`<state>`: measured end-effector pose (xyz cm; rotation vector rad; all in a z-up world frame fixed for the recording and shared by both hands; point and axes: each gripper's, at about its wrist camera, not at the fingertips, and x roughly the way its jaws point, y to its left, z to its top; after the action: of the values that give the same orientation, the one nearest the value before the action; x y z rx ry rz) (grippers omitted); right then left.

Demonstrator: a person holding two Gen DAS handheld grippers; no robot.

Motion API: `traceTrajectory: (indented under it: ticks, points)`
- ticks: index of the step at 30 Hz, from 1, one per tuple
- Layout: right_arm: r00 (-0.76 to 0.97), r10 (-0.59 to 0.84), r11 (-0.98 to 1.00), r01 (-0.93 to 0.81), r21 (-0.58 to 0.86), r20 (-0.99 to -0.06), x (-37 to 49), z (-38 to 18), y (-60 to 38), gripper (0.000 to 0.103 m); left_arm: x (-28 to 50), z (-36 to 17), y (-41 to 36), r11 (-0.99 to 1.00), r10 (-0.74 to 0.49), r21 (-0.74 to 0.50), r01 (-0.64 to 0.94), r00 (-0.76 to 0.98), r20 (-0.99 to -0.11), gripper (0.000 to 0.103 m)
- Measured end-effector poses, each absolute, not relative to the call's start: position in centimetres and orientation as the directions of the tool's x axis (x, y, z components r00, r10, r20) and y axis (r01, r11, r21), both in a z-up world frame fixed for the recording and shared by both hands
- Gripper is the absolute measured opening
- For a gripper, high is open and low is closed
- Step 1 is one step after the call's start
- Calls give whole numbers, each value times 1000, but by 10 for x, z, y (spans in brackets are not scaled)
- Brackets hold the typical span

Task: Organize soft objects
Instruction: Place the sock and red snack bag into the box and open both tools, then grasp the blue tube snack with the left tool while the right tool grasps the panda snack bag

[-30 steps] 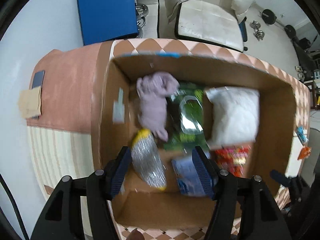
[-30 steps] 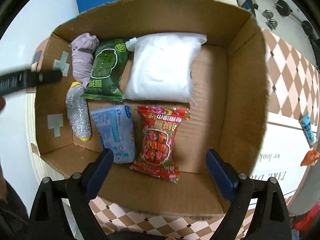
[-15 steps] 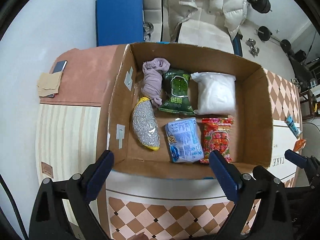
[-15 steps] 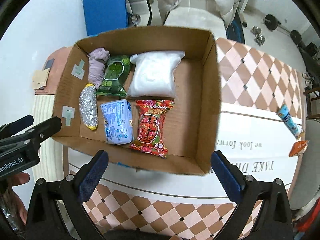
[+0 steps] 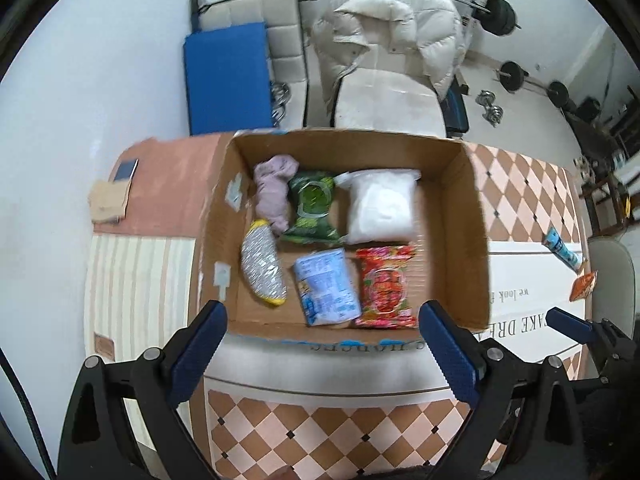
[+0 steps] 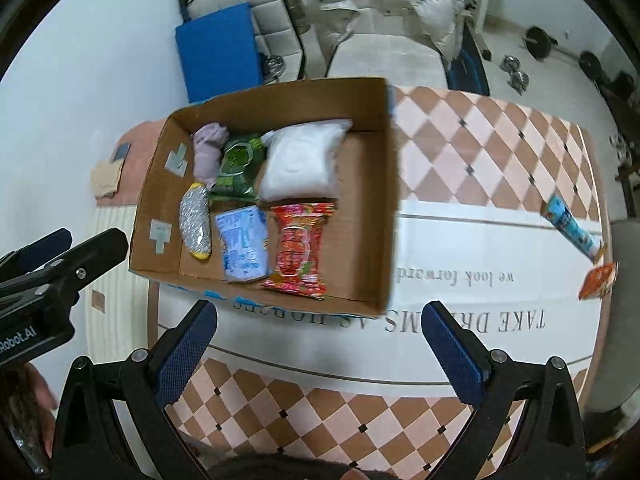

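Observation:
A cardboard box (image 5: 460,216) (image 6: 384,184) stands on the table and holds several soft items: a lilac cloth (image 5: 274,188), a green packet (image 5: 312,208), a white bag (image 5: 380,206), a silver sponge (image 5: 262,266), a blue packet (image 5: 326,286) and a red packet (image 5: 386,282). My left gripper (image 5: 322,326) hangs open above the box's near edge, nothing between its fingers. Further right, my right gripper (image 6: 318,322) is likewise open and empty above the table in front of the box.
A blue tube (image 6: 570,226) and an orange packet (image 6: 600,280) lie at the table's right edge. A phone (image 5: 126,170) and a tan cloth (image 5: 108,202) sit at the far left. A chair with a white jacket (image 5: 384,40) and a blue mat (image 5: 226,76) stand behind the table.
Both grippers have risen and pulled back out of the box. The left jaws have widened from around the sponge and blue packet. All the items stay in the box.

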<state>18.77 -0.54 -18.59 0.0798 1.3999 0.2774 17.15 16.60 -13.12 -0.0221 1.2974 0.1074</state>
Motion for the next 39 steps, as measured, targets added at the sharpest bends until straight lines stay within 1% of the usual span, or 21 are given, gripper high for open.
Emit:
traceTrajectory:
  ticks: [4, 8, 12, 16, 18, 19, 21, 24, 28, 30, 34, 35, 36, 37, 38, 39]
  points:
    - [161, 250, 968, -21, 250, -955, 189, -189, -68, 103, 188, -127, 105, 993, 104, 118, 31, 290, -951, 98]
    - [168, 228, 953, 163, 255, -959, 189, -201, -161, 103, 212, -137, 18, 956, 115, 197, 216, 340, -933, 98]
    - [173, 205, 881, 395, 259, -963, 182, -223, -274, 103, 242, -170, -94, 839, 125, 304, 451, 383, -915, 98]
    - [189, 236, 739, 603, 302, -953, 173, -258, -382, 103, 263, -211, -187, 683, 123, 390, 618, 430, -895, 98]
    - [209, 271, 657, 673, 340, -939, 172, -279, -424, 103, 273, -234, -230, 612, 110, 390, 688, 415, -903, 95]
    - [223, 287, 618, 700, 358, -932, 171, -291, -442, 103, 277, -246, -249, 579, 105, 382, 720, 399, -911, 89]
    - [233, 312, 558, 740, 376, -921, 170, -312, -469, 103, 283, -271, -284, 508, 114, 371, 777, 366, -924, 82]
    - [243, 352, 488, 777, 399, -904, 167, -338, -498, 102, 289, -305, -326, 427, 119, 328, 843, 307, -944, 81]
    - [234, 373, 469, 787, 400, -898, 166, -357, -516, 102, 291, -345, -368, 336, 136, 248, 909, 213, -967, 81]
    - [228, 386, 466, 788, 402, -894, 165, -364, -521, 102, 293, -364, -382, 301, 157, 202, 932, 160, -975, 81]
    - [216, 407, 481, 775, 409, -887, 174, -372, -520, 102, 295, -385, -390, 289, 188, 154, 945, 101, -977, 80]
    - [214, 411, 484, 772, 411, -886, 176, -373, -518, 102, 297, -386, -390, 308, 185, 141, 941, 86, -979, 78]
    - [214, 416, 484, 771, 414, -884, 180, -375, -518, 102, 302, -383, -388, 348, 160, 109, 931, 56, -986, 65]
    - [215, 423, 483, 768, 420, -880, 185, -376, -516, 102, 306, -383, -385, 395, 151, 59, 917, -1, -989, 49]
    - [214, 428, 482, 768, 422, -878, 189, -377, -516, 102, 311, -382, -381, 447, 146, 33, 894, -36, -989, 42]
    - [213, 430, 480, 770, 421, -878, 193, -379, -515, 102, 315, -381, -375, 485, 145, 37, 874, -39, -989, 31]
